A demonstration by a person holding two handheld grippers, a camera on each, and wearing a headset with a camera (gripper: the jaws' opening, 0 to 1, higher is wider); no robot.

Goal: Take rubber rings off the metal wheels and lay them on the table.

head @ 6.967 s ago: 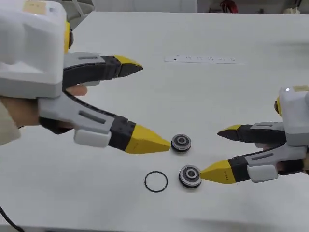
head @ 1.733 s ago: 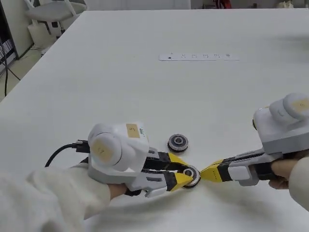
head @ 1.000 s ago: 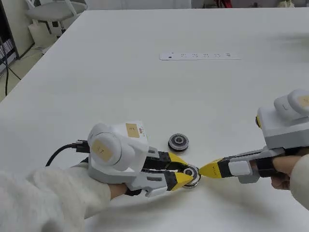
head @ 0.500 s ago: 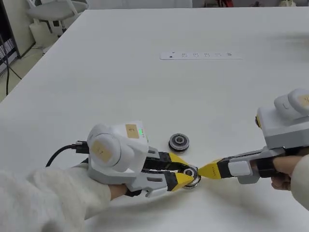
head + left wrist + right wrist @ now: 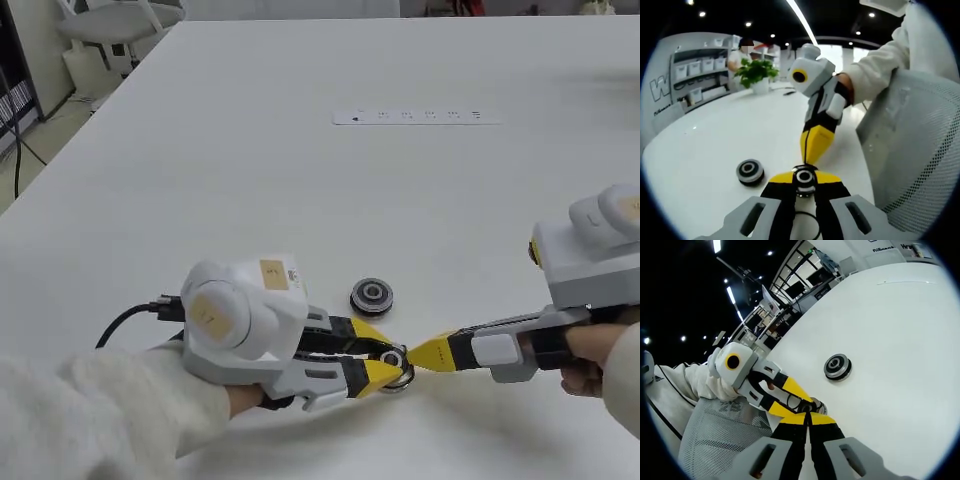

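Observation:
My left gripper [image 5: 385, 362] is shut on a small metal wheel [image 5: 394, 359], held just above the white table [image 5: 300, 180]. In the left gripper view the wheel [image 5: 804, 176] sits between the yellow tips. My right gripper [image 5: 420, 355] comes in from the right, shut, its tips pinching the black rubber ring at that wheel's [image 5: 818, 406] rim. A second wheel [image 5: 372, 296] with its ring on lies flat just behind; it is also in both gripper views [image 5: 750, 171] [image 5: 837, 366]. A thin black loose ring [image 5: 807, 224] lies on the table under my left jaws.
A white power strip [image 5: 415, 117] lies far back on the table. A black cable [image 5: 130, 318] trails from the left gripper. An office chair [image 5: 105, 22] stands past the far left corner. A mesh chair back [image 5: 920, 150] is close behind.
Seven seconds ago both grippers were open beside the wheels. Now the left is shut on the near wheel and the right is shut at its rim. Over the last second, hardly anything moved.

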